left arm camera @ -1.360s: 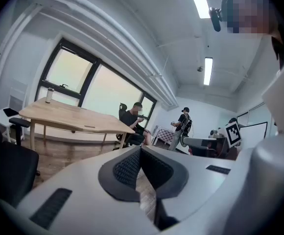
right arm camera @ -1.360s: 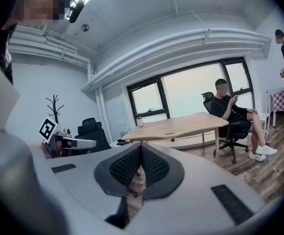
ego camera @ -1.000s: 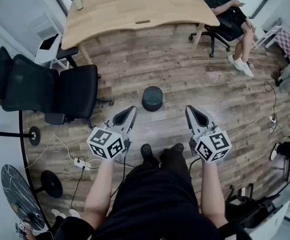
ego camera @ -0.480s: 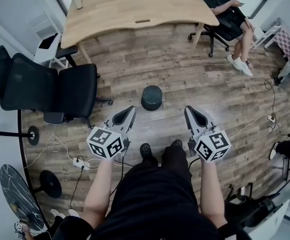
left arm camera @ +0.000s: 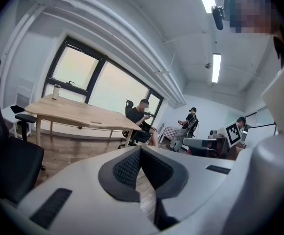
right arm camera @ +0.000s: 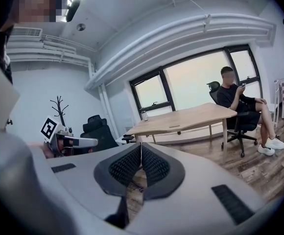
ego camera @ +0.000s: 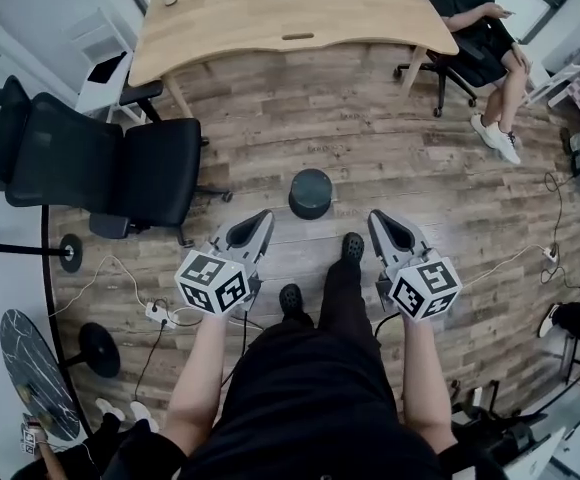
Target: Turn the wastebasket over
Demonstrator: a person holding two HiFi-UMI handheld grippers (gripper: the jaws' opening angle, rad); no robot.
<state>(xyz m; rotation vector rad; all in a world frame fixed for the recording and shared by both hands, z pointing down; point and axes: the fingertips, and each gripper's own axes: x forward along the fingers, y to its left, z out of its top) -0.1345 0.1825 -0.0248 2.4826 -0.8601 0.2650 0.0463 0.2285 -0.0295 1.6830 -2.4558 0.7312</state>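
Claws: L gripper (ego camera: 259, 218) and R gripper (ego camera: 379, 219) both fully shut, nothing held. Wastebasket (ego camera: 310, 193) stands on floor (ego camera: 420, 168), axis vertical, just far of both tips, between them; L marginally nearer. No contact.

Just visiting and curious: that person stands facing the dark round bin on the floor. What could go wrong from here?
The left hand-held gripper and right hand-held gripper are both shut; unopened, they would likely shove the dark round wastebasket instead of gripping it. It stands free on the wooden plank floor, so it may slide or roll. The white power strip with its cables lies near the person's black shoes: a possible trip.
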